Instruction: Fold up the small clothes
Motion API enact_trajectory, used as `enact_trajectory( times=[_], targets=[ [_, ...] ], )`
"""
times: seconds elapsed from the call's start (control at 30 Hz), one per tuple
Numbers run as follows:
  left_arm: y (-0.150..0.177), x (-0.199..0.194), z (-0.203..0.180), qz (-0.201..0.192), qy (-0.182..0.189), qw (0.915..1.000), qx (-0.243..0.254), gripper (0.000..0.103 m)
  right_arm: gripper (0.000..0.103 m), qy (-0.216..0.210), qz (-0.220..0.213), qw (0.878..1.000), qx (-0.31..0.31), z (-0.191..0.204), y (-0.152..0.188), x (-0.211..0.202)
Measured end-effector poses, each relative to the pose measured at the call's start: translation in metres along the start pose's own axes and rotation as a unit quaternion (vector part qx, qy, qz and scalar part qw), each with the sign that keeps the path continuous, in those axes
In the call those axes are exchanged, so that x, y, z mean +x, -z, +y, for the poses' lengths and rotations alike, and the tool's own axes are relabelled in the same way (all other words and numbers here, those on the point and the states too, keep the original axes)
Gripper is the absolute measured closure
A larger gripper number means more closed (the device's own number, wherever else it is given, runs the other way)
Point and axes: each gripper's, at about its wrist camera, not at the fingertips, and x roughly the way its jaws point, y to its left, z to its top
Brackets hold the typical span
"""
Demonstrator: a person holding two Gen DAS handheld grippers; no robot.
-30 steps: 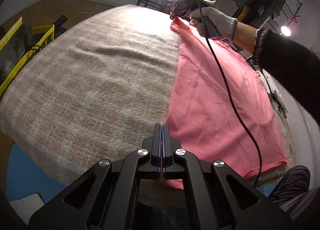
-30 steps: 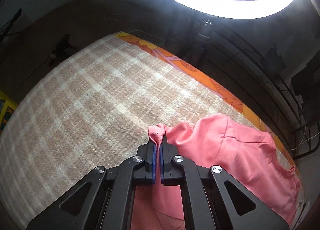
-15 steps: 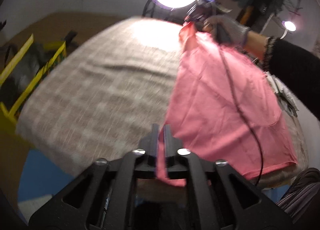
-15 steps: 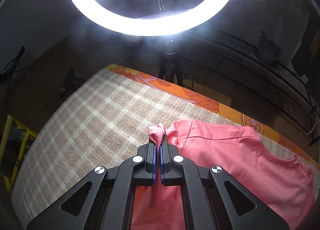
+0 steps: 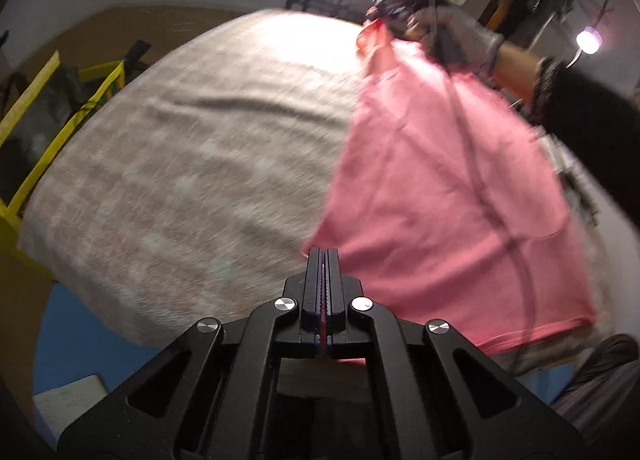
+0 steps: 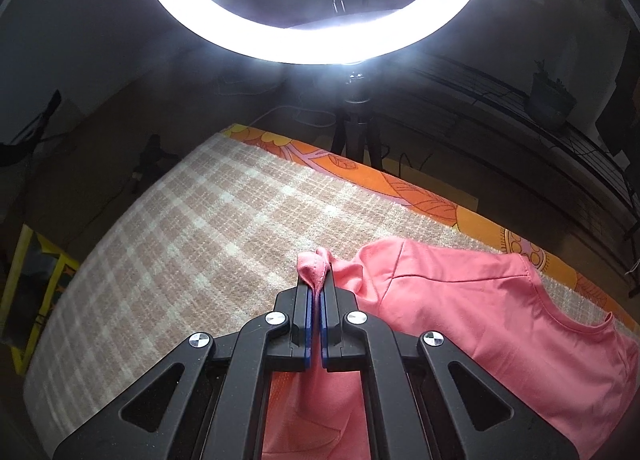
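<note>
Both grippers' jaws pinch pink shirt (image 5: 448,196) edges above checked blanket (image 5: 192,164).

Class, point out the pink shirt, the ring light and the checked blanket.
pink shirt (image 6: 480,312): right wrist view, on its chest panel.
ring light (image 6: 316,40): right wrist view, on its glowing lower rim.
checked blanket (image 6: 192,244): right wrist view, on bare weave.

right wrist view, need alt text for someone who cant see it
The right gripper is shut on a bunched edge of a pink shirt, the rest of which lies on a beige checked blanket. A bright ring light on a stand glows above the blanket's far edge in a dim room.
</note>
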Motion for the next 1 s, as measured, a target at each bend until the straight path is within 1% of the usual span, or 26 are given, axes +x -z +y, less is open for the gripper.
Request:
enact_trajectory(
  times=[0.13, 0.23, 0.33, 0.37, 0.4, 0.43, 0.47, 0.53, 0.6, 0.67, 0.7, 0.77, 0.8, 0.93, 1.0],
  targets=[
    [-0.012, -0.017, -0.034, -0.025, 0.037, 0.9981, 0.044, 0.103, 0.102, -0.008, -0.011, 1.0, 0.014, -0.016, 0.0, -0.012],
    [-0.016, -0.02, -0.06, -0.022, 0.073, 0.9941, 0.077, 0.103, 0.102, -0.011, -0.019, 0.999, 0.03, -0.037, 0.003, -0.023],
    [-0.017, -0.015, -0.09, -0.006, 0.121, 0.9861, 0.114, 0.103, 0.102, -0.02, -0.034, 0.998, 0.051, -0.067, 0.01, -0.039],
    [-0.015, -0.014, -0.101, 0.002, 0.138, 0.9824, 0.126, 0.103, 0.102, -0.023, -0.042, 0.997, 0.062, -0.085, 0.017, -0.047],
    [-0.014, -0.01, -0.112, 0.015, 0.158, 0.9778, 0.137, 0.103, 0.102, -0.02, -0.043, 0.996, 0.071, -0.097, 0.022, -0.05],
    [-0.013, -0.006, -0.123, 0.024, 0.17, 0.9743, 0.146, 0.103, 0.102, -0.013, -0.042, 0.996, 0.081, -0.111, 0.028, -0.052],
    [-0.012, -0.003, -0.129, 0.03, 0.176, 0.9722, 0.151, 0.103, 0.102, 0.003, -0.038, 0.994, 0.1, -0.132, 0.037, -0.054],
    [-0.01, 0.006, -0.145, 0.049, 0.189, 0.9655, 0.173, 0.103, 0.102, 0.03, -0.028, 0.99, 0.138, -0.166, 0.051, -0.055],
    [-0.007, 0.009, -0.154, 0.06, 0.193, 0.9617, 0.185, 0.103, 0.102, 0.046, -0.024, 0.986, 0.161, -0.188, 0.061, -0.058],
    [-0.009, 0.016, -0.159, 0.076, 0.201, 0.9593, 0.184, 0.103, 0.1, 0.057, -0.015, 0.984, 0.167, -0.2, 0.066, -0.06],
    [-0.009, 0.019, -0.16, 0.08, 0.204, 0.9582, 0.184, 0.103, 0.096, 0.065, -0.003, 0.984, 0.165, -0.203, 0.067, -0.06],
    [-0.007, 0.02, -0.163, 0.085, 0.211, 0.9549, 0.191, 0.103, 0.078, 0.094, 0.015, 0.983, 0.16, -0.206, 0.068, -0.064],
    [-0.006, 0.019, -0.165, 0.087, 0.216, 0.9528, 0.194, 0.103, 0.076, 0.108, 0.017, 0.981, 0.158, -0.209, 0.069, -0.07],
    [0.002, 0.008, -0.173, 0.088, 0.227, 0.9455, 0.216, 0.103, 0.075, 0.095, -0.003, 0.981, 0.171, -0.213, 0.074, -0.11],
    [0.006, 0.001, -0.177, 0.087, 0.227, 0.943, 0.227, 0.103, 0.075, 0.083, -0.018, 0.98, 0.18, -0.213, 0.08, -0.14]
  ],
)
